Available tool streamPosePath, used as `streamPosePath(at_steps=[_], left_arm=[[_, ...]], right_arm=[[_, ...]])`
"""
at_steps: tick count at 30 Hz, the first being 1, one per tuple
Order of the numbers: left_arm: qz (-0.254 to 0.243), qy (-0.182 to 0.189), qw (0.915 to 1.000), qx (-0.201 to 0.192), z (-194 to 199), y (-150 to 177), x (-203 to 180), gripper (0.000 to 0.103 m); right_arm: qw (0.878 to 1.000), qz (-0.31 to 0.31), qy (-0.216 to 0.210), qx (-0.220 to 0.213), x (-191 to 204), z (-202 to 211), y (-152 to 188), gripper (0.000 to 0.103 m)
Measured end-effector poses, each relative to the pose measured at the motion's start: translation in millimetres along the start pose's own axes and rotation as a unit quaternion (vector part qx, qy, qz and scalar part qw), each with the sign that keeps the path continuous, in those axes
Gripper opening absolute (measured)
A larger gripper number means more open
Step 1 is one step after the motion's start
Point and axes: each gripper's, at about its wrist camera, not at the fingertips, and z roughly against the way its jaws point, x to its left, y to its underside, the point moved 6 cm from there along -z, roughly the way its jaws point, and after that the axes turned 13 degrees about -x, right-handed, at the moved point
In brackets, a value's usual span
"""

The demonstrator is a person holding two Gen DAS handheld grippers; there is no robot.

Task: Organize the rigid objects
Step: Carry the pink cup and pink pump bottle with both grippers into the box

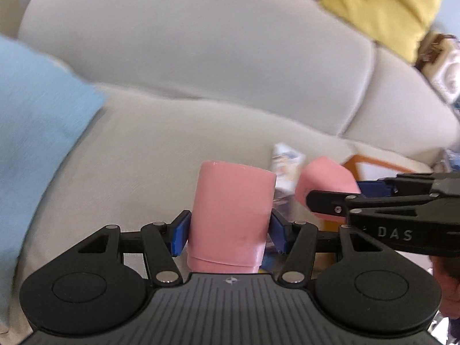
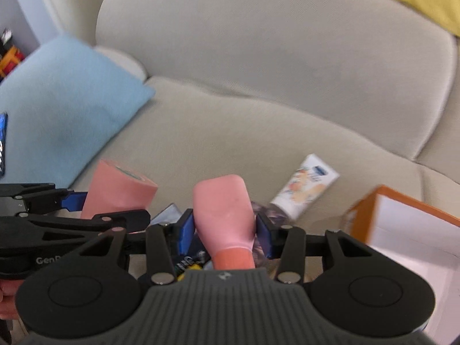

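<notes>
My left gripper is shut on a pink jar and holds it above the sofa seat. It also shows in the right wrist view, at the left. My right gripper is shut on a pink bottle with a darker cap toward the camera. That bottle shows in the left wrist view, at the right. A white tube with a printed label lies on the seat cushion beyond the bottle. It also shows in the left wrist view.
A beige sofa fills both views. A light blue pillow lies at the left, a yellow cushion at the upper right. An orange-rimmed white box stands open at the right. Several small packets lie under the grippers.
</notes>
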Motion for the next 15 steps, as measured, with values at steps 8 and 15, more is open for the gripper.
streamPosePath(at_steps=[8,15], left_arm=[[-0.046,0.089,0.9949,-0.001,-3,-17,-114,0.065],[-0.070,0.148,0.9849,0.058,-46,0,-210,0.065]], right_arm=[[0.994,-0.056,0.065,-0.073,-84,79,5,0.047],[0.975,-0.159,0.138,-0.072,-183,108,48,0.047]])
